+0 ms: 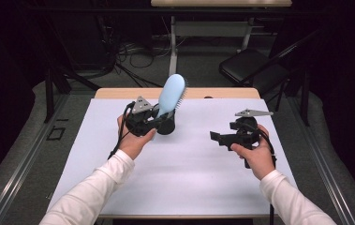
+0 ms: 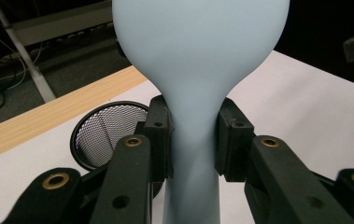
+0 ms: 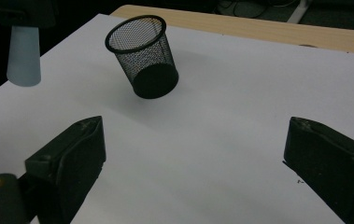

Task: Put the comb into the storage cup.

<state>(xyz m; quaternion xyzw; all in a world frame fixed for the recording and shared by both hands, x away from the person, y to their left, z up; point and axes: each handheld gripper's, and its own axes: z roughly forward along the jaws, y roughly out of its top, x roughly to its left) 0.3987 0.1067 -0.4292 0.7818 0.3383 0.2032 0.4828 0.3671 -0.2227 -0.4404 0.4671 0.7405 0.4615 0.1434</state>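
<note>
Two grippers, left gripper (image 2: 193, 140) jaws clamping smooth pale-blue hairbrush (image 2: 198, 70), right gripper (image 3: 193, 154) jaws apart, black mesh cup (image 3: 143, 56)

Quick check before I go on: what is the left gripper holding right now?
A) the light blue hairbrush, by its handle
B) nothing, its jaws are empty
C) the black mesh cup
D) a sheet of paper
A: in the left gripper view the pads of the left gripper press on the narrow handle of the light blue hairbrush.
</note>
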